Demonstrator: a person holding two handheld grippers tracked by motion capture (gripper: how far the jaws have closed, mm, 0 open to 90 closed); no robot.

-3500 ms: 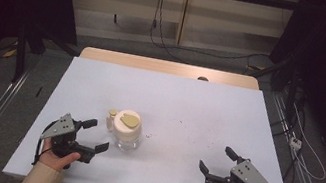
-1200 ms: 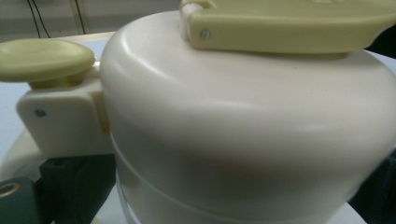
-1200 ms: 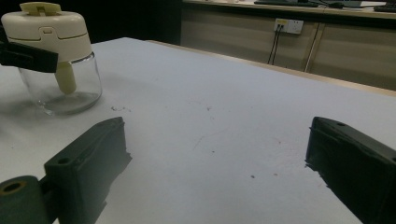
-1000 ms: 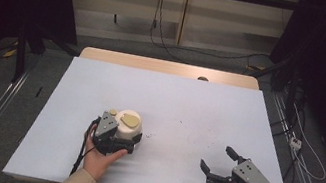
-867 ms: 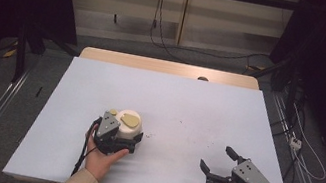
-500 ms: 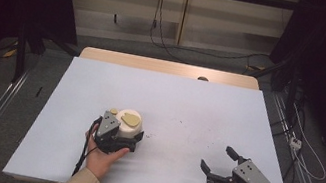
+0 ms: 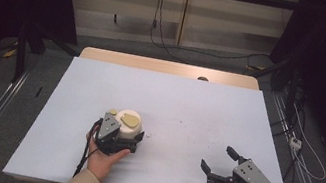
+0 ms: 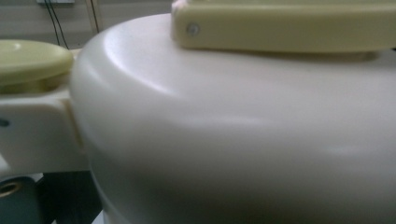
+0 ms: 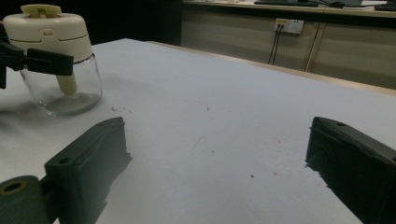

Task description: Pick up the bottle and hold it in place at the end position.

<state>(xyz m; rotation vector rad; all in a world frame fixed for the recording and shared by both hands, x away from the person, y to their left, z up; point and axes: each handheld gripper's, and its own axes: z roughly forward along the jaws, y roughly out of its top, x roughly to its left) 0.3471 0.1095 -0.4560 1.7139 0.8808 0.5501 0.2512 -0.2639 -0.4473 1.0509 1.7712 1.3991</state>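
A clear glass jar (image 7: pixel 127 122) with a cream lid and a yellowish flip tab stands on the white table (image 7: pixel 189 101), left of centre near the front. My left gripper (image 7: pixel 123 133) has its jaws around the jar just under the lid, held from the near side by a hand. The left gripper view sits right up against the cream lid (image 8: pixel 233 130). In the right gripper view the jar (image 9: pixel 58 70) stands far left with a black jaw across it. My right gripper (image 7: pixel 216 158) rests at the front right, open (image 9: pixel 217 140), nothing between its jaws.
A wooden strip (image 7: pixel 170 67) runs along the table's far edge. Cables lie on the floor behind and to the right. A wall socket (image 9: pixel 288 25) sits on the back panel. Bare tabletop separates the jar from the right gripper.
Since 3.5 s ago my left gripper has moved right from beside the jar and closed around it. Over the last second nothing has visibly moved. The right gripper has stayed put.
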